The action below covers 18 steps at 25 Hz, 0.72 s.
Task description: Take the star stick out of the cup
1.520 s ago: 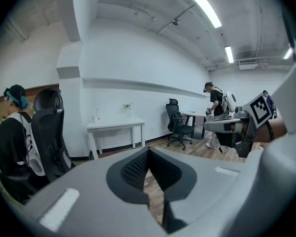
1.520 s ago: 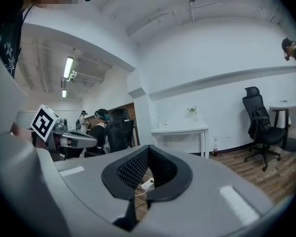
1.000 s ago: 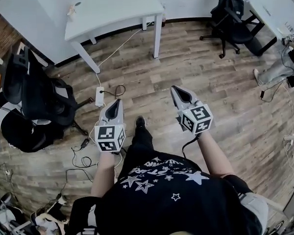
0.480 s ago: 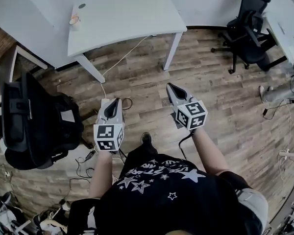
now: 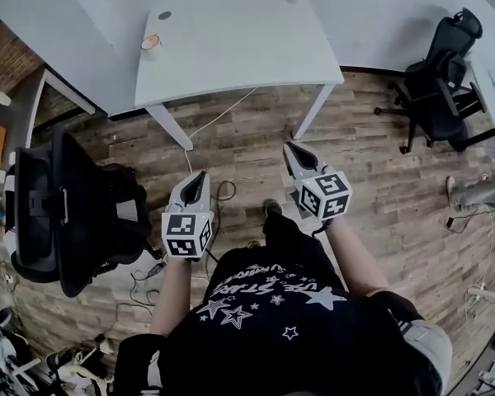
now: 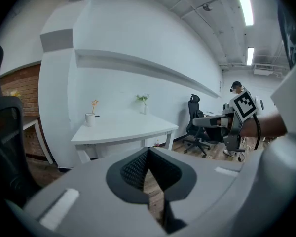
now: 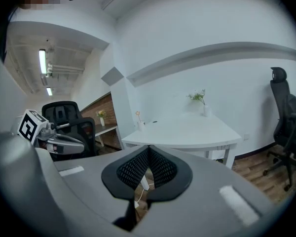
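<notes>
Holding both grippers out over the wooden floor (image 5: 379, 163), the person kept them in the middle of the head view, well short of the white tabletop (image 5: 247, 31) that filled the upper part of the frame; the left gripper (image 5: 200, 175) pointed up the frame with its jaws pressed together and nothing between them; the right gripper (image 5: 290, 148) was likewise closed and empty, its mesh pads meeting tip to tip in the right gripper view; the cup (image 5: 151, 46) stood toward the upper left part of the tabletop, well apart from both grippers; the star stick (image 6: 94, 105) rose out of that cup, its star above the rim, at the left middle of the left gripper view; a small vase with green sprigs (image 6: 144, 102) stood farther back on the same tabletop; a black office chair (image 5: 66, 213) sat at the left of the head view, another chair (image 5: 445, 73) at the upper right; cables (image 5: 219, 192) trailed across the floor below the tabletop.
</notes>
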Each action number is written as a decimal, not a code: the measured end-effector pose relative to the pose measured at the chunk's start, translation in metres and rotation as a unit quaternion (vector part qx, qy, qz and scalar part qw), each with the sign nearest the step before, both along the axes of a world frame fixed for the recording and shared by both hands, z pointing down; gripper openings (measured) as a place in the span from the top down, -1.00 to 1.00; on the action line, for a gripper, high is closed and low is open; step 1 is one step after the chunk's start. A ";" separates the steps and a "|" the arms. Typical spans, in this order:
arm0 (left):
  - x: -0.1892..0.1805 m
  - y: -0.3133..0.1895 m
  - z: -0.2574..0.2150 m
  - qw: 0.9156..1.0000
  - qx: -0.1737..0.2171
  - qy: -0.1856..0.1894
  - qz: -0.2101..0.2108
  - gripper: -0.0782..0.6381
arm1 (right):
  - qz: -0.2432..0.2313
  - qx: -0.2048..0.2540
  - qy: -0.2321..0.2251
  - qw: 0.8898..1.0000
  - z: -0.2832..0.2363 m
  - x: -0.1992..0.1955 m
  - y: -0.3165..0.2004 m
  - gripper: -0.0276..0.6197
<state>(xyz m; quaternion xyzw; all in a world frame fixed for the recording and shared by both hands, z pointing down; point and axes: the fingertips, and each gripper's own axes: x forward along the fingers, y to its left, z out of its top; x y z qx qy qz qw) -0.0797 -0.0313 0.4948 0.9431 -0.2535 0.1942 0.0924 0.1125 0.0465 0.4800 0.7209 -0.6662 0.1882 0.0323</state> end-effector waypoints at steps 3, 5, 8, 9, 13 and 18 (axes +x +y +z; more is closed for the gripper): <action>0.003 -0.016 0.000 1.000 0.005 -0.005 -0.014 0.78 | -0.028 0.007 0.001 1.000 0.000 0.008 -0.030 0.86; 0.008 -0.033 0.000 0.999 0.012 -0.010 -0.028 0.78 | -0.044 0.014 0.000 0.999 0.003 0.018 -0.057 0.86; 0.016 -0.067 0.002 0.998 0.014 -0.017 -0.061 0.78 | -0.066 0.023 -0.017 0.997 0.007 0.034 -0.107 0.86; 0.021 -0.080 0.003 0.997 0.013 -0.017 -0.076 0.78 | -0.079 0.026 -0.018 0.996 0.006 0.038 -0.125 0.86; 0.053 -0.128 -0.007 0.993 0.021 -0.011 -0.113 0.78 | -0.129 0.039 -0.012 0.991 -0.007 0.058 -0.191 0.86; 0.071 -0.182 -0.017 0.988 0.025 -0.008 -0.151 0.78 | -0.183 0.034 -0.011 0.982 -0.012 0.066 -0.270 0.86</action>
